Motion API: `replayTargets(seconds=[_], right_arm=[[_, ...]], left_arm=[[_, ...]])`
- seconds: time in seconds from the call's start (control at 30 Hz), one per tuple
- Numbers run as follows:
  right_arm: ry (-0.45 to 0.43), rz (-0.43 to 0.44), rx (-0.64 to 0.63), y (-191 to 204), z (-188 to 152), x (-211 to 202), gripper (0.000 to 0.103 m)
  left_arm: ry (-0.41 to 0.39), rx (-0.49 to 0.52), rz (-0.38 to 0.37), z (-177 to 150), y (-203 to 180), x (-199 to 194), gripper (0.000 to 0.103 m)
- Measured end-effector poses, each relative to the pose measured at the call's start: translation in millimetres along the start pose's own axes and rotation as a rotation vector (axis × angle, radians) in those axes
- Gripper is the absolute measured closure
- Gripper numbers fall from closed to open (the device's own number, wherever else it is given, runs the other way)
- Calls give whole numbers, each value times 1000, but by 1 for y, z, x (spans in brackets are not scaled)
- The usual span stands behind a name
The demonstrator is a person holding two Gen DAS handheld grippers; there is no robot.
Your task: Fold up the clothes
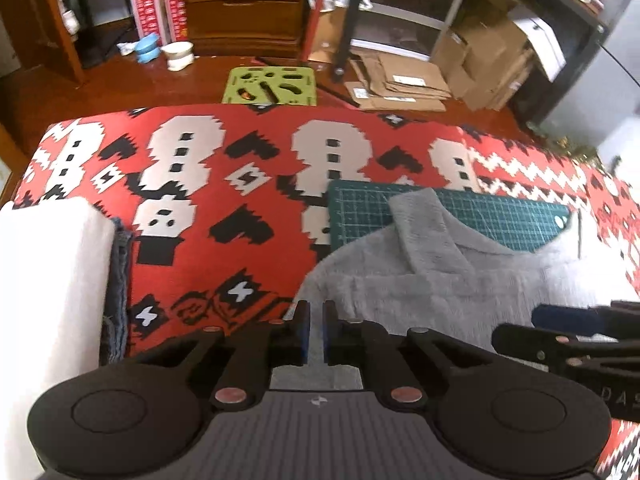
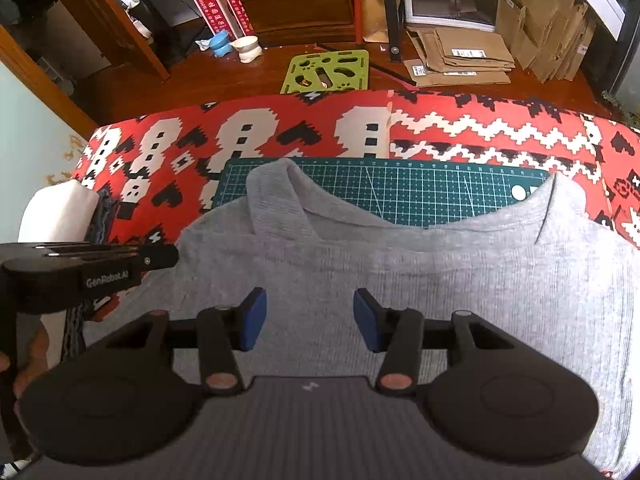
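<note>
Nearest the cameras, the left gripper (image 1: 316,330) has its 2 blue-padded jaws drawn almost together, a narrow slit between them; whether fabric is pinched there cannot be told. It sits over the near left edge of the grey sweater (image 2: 400,280). The right gripper (image 2: 306,320) has its jaws spread wide, nothing between them, and hovers above the middle of the sweater's body; contact with the fabric cannot be judged.

The sweater is a fine-ribbed grey knit, lying flat with its collar away from the cameras. One sleeve or fold is turned up diagonally at the far left, ending near the collar.

Beyond the collar, the sweater's upper part overlaps a green cutting mat (image 2: 420,188) with a white grid. Mat and sweater rest on a red cloth (image 1: 248,220) patterned in black and white. At the left edge of that cloth lies a white folded item (image 1: 48,280) on top of dark blue fabric (image 1: 118,292).
</note>
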State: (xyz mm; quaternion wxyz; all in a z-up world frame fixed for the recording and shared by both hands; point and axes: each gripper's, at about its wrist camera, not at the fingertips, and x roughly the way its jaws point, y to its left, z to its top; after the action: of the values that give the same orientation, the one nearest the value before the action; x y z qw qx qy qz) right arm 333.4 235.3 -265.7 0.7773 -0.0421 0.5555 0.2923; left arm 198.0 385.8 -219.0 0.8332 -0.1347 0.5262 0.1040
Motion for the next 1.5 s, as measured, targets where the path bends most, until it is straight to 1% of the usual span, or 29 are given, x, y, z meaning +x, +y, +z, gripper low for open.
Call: replayTargets(seconds=[0.13, 0.3, 0.37, 0.43, 0.57, 0.7, 0.77, 0.8, 0.83, 0.87, 0.9, 0.93, 0.97, 1.0, 1.17, 1.4, 1.5], right_arm=[[0, -2, 4, -1, -1, 0, 51], [-2, -1, 1, -1, -1, -1, 51], [-2, 0, 3, -2, -1, -2, 51], [-3, 1, 5, -2, -2, -4, 51], [-5, 4, 12, -3, -3, -5, 51], [-10, 11, 20, -4, -3, -5, 51], [-21, 37, 27, -3, -2, -6, 52], [-24, 50, 27, -3, -2, -6, 57], [-22, 62, 20, -2, -2, -5, 70], [-18, 64, 12, 0, -2, -4, 79], [-14, 63, 3, 1, -1, -2, 90], [-10, 62, -5, 3, -1, 1, 92], [-11, 66, -7, 4, 0, 2, 92], [-14, 71, -7, 6, 1, 3, 93], [-11, 131, -23, 20, 6, 10, 95], [46, 238, -77, 54, -7, 17, 96], [53, 256, -114, 69, -8, 22, 97]], left_arm=[[-14, 19, -13, -1, -5, -1, 96], [2, 21, -27, 2, -6, 7, 96], [12, 31, -16, 2, -7, 11, 97], [2, 29, 5, 2, -6, 12, 102], [-21, 35, 38, 2, -6, 5, 102], [-9, 52, 45, -1, -7, 6, 102], [6, 57, 44, -1, -8, 8, 100], [13, 61, 43, -1, -8, 10, 99], [12, 54, 45, -1, -7, 9, 97], [10, 46, 47, 0, -5, 9, 94], [6, 31, 45, 0, -4, 8, 93], [5, 16, 45, 0, -1, 6, 89], [5, 2, 48, 0, 1, 5, 82], [4, -12, 50, 0, 3, 3, 80], [22, -76, 43, -13, 14, -9, 80], [55, -162, 25, -36, 30, -30, 80], [78, -181, 24, -49, 34, -35, 81]])
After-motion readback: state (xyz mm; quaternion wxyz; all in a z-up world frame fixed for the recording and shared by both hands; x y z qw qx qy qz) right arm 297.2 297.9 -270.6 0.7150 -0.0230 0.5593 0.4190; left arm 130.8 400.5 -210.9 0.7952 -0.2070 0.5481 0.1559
